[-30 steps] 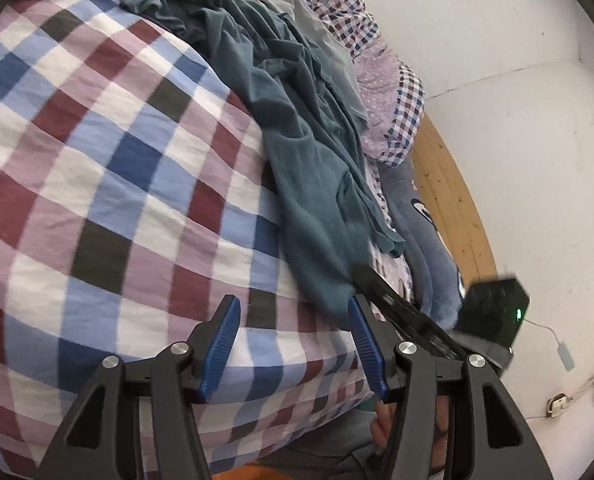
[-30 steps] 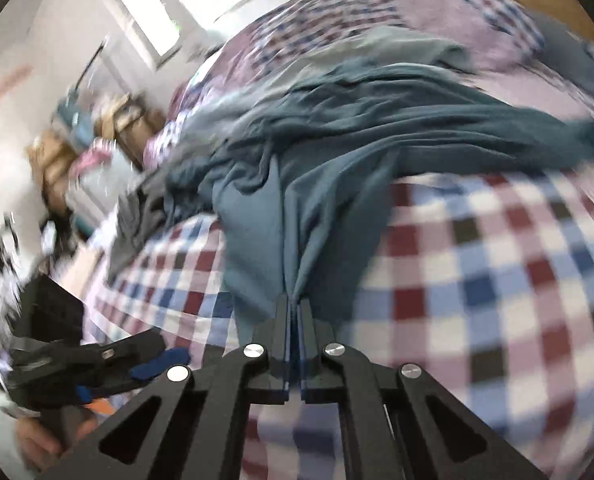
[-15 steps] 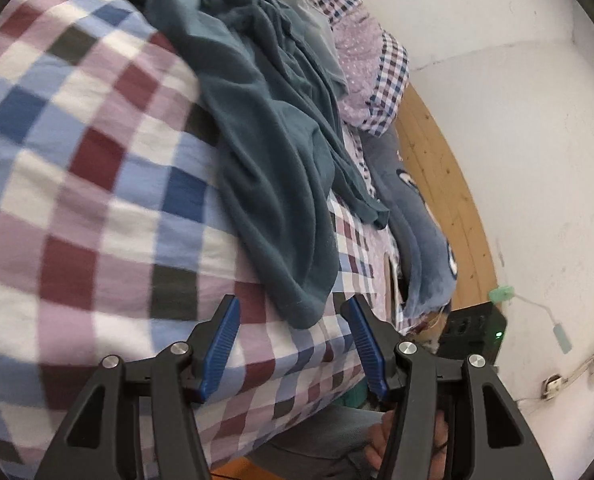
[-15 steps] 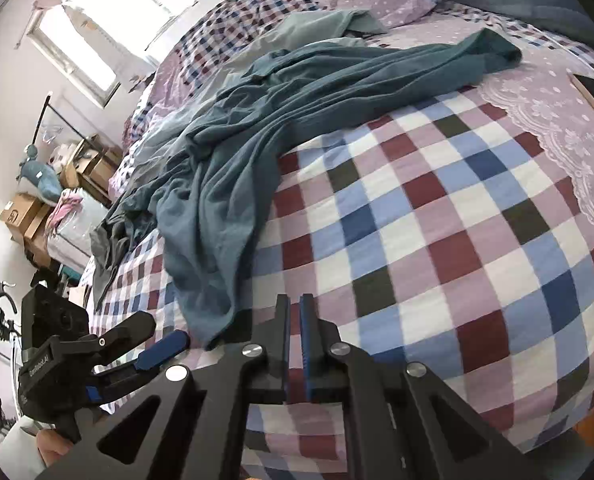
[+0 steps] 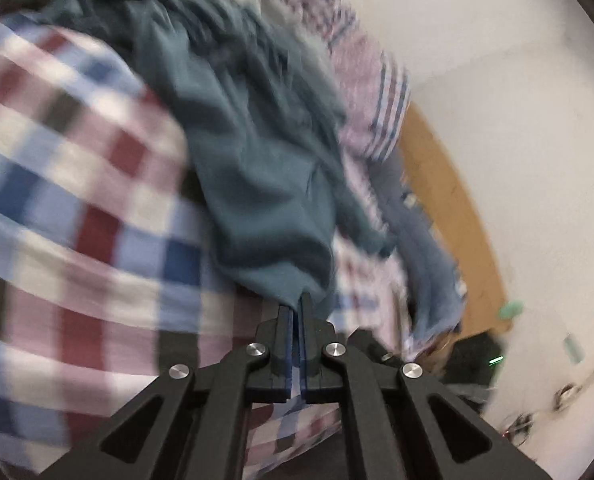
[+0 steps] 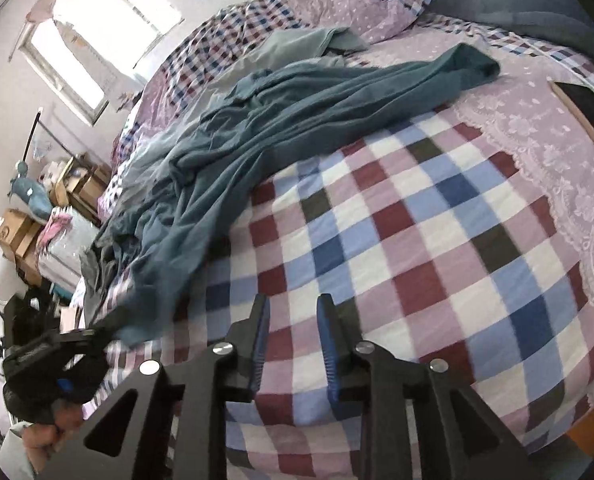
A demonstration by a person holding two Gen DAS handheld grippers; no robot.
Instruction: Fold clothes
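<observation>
Left gripper (image 5: 295, 312) clamped tight on the near hem of the teal garment (image 5: 257, 184); jaws just closed, cloth between them. The left view is smeared, so how much cloth is caught is a guess, probably just the edge.

Right gripper (image 6: 293, 336) has just been opening, jaws now partly spread, nothing between them, only the checked bedspread (image 6: 417, 248) under it. It sits just right of the hem, not touching it.

Progress: basically zero. Garment is crumpled in a long rope, running from the near left bed edge diagonally back toward the pillow (image 6: 349, 4), far end lying on the lilac sheet (image 6: 537, 120). No fold made yet (not even flattened). Left to do: spread it flat, then fold.

Pose: both grippers tilt down at the bed from its near edge, left one low at the left corner, right one above the checks.
</observation>
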